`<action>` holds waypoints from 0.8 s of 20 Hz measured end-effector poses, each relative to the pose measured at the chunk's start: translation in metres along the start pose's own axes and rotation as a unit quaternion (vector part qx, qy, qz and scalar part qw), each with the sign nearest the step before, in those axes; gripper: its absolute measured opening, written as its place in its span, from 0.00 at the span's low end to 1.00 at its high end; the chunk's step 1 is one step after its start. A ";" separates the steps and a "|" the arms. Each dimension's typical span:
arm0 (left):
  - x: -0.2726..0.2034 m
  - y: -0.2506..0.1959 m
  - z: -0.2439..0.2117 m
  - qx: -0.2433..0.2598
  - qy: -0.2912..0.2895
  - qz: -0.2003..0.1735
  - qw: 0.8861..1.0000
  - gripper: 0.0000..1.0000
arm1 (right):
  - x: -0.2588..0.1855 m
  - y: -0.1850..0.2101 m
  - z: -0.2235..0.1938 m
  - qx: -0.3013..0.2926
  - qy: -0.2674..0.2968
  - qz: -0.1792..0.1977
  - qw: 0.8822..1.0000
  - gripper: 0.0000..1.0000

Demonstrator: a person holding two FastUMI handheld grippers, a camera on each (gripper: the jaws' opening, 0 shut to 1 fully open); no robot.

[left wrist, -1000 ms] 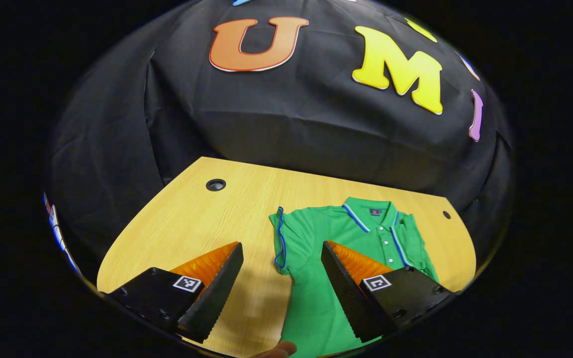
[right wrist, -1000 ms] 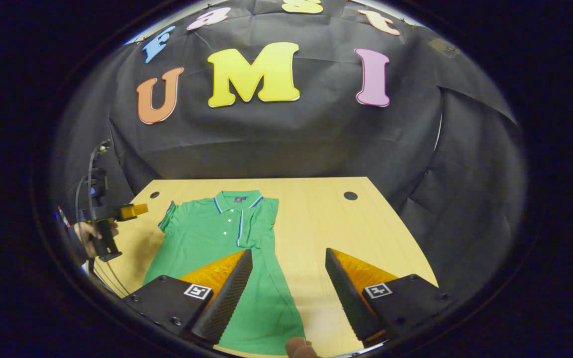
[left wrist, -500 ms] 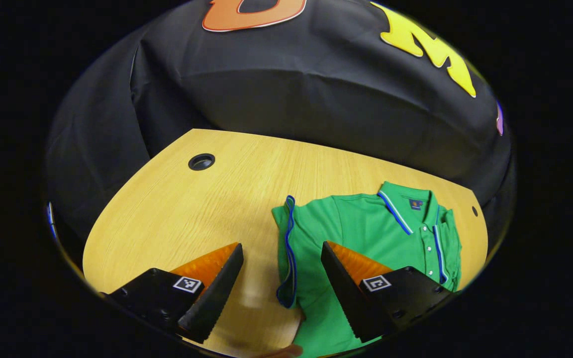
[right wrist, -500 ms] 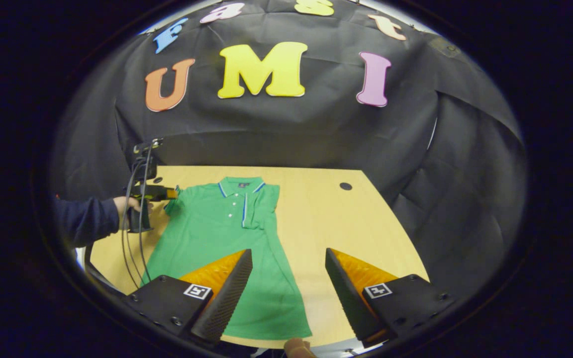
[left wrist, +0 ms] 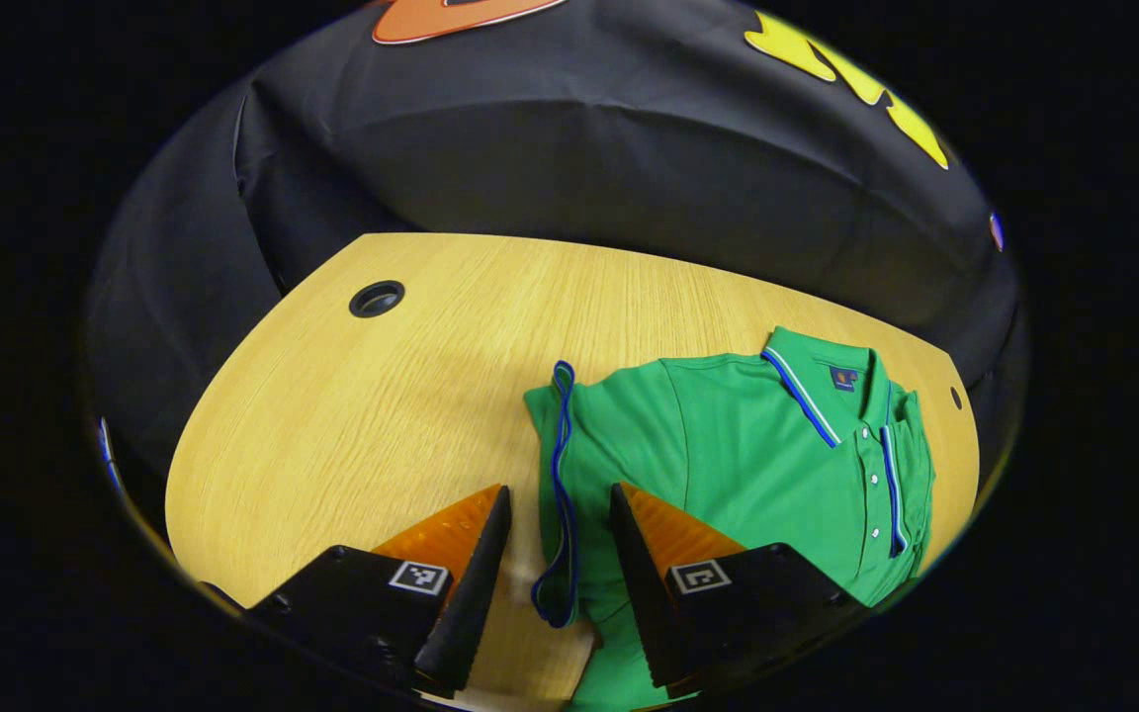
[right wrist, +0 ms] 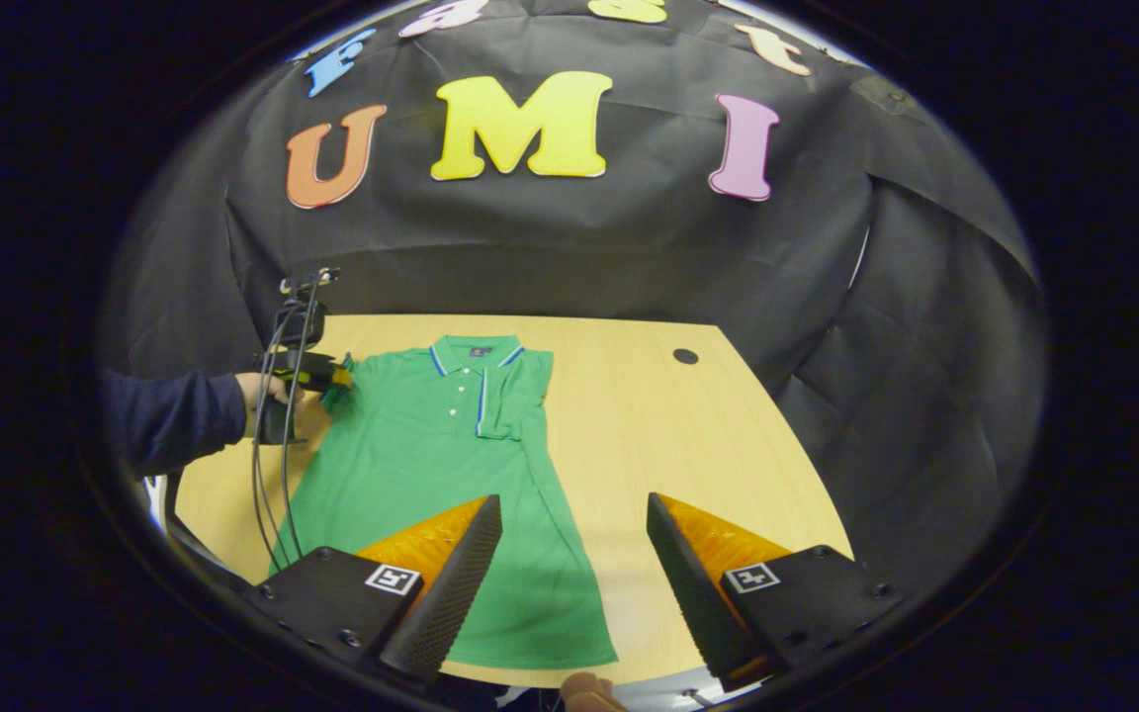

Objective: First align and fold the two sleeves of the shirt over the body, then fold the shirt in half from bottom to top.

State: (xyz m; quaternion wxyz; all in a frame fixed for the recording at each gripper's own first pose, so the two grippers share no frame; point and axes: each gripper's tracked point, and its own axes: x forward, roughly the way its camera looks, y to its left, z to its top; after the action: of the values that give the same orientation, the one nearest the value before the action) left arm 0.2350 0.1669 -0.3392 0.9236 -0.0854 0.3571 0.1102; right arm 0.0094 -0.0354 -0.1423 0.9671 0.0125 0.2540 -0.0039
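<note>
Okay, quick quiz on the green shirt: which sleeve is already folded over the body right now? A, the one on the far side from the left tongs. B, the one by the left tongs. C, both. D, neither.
A: in the right gripper view the sleeve on the far side lies folded over the shirt, while the other sleeve lies out on the table between the fingers of the left tongs.

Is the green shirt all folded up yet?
Partly. One sleeve lies folded over the shirt; the other sleeve sticks out between the left gripper fingers.
</note>
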 end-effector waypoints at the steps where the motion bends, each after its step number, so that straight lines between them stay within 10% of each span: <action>1: 0.000 0.001 0.000 0.003 0.001 0.001 1.000 0.65 | 0.001 -0.002 0.000 0.002 0.001 -0.002 1.000 0.95; 7: -0.001 0.004 -0.002 0.024 0.013 -0.002 1.000 0.44 | 0.005 -0.002 0.004 -0.006 -0.004 -0.001 1.000 0.95; 10: -0.001 0.002 -0.002 0.029 0.018 -0.001 0.999 0.16 | 0.002 -0.001 0.003 -0.012 -0.005 0.003 1.000 0.95; 16: -0.009 -0.002 -0.003 0.016 0.035 0.004 0.999 0.06 | -0.007 -0.002 0.002 -0.013 -0.016 0.009 1.000 0.95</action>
State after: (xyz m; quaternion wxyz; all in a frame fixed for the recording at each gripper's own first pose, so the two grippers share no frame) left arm 0.2275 0.1631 -0.3348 0.9115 -0.0734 0.3908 0.1052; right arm 0.0047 -0.0375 -0.1369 0.9711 0.0025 0.2383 0.0083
